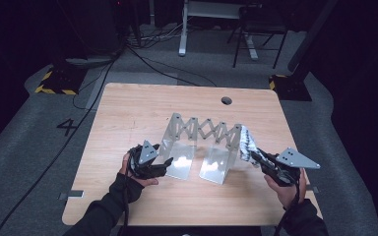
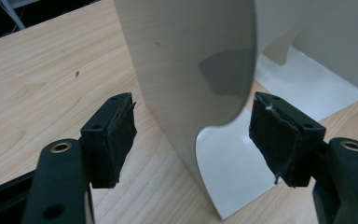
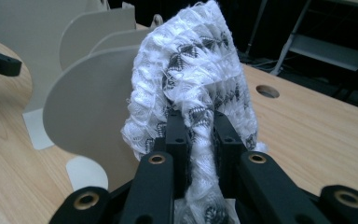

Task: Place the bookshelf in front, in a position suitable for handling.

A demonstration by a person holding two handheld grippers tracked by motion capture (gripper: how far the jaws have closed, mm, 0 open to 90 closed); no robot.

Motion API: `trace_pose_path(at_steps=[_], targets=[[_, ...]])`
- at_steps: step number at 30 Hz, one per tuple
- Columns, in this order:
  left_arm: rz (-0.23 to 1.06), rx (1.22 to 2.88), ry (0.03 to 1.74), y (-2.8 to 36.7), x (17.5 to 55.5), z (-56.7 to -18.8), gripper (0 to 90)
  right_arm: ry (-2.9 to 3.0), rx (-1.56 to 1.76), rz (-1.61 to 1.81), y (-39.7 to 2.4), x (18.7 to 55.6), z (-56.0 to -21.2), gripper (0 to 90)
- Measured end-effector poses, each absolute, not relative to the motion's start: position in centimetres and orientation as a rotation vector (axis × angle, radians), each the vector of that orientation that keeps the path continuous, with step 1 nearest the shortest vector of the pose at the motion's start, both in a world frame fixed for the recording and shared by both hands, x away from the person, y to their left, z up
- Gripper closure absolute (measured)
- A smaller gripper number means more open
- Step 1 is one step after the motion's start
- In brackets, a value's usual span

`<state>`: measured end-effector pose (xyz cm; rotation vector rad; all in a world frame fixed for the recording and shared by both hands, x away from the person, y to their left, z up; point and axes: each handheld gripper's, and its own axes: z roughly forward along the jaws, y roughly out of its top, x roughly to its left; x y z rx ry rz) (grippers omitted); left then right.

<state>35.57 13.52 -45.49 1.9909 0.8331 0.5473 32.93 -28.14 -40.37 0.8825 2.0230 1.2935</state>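
The right gripper clamps a white knitted cloth just beside the grey expanding rack; the left gripper stands released, straddling the rack's end plate.

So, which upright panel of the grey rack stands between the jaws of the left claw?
The left end panel of the rack, the end farthest from the black-and-white cloth. It stands between the open left claw, touching neither pad.

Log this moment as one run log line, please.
left gripper: open, jaws astride rack panel | right gripper: shut on knitted cloth | cloth beside expanding rack | table
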Motion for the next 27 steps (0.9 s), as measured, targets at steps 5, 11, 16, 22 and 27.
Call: trace_pose_path(at_steps=[5, 11, 16, 22, 27], targets=[[0.554, 1.953, 0.851, 12.9, 36.3, -45.3, 33.9, 1.996, 0.842, 1.334, -27.5, 32.3, -39.1, 80.4], [0.557, 1.903, 0.870, 12.1, 36.9, -44.4, 39.9, 2.001, 0.729, 1.359, -25.4, 30.3, -36.9, 80.4], [0.560, 1.895, 0.887, 12.1, 37.2, -43.9, 56.4, 2.037, 0.669, 1.318, -22.9, 29.1, -36.2, 80.4], [0.615, 1.927, 0.917, 12.2, 37.0, -43.8, 68.0, 2.087, 0.669, 1.259, -20.9, 29.0, -36.3, 80.4], [0.619, 1.931, 0.945, 12.8, 36.7, -43.6, 77.5, 2.173, 0.730, 1.156, -19.6, 29.8, -37.7, 80.5]])
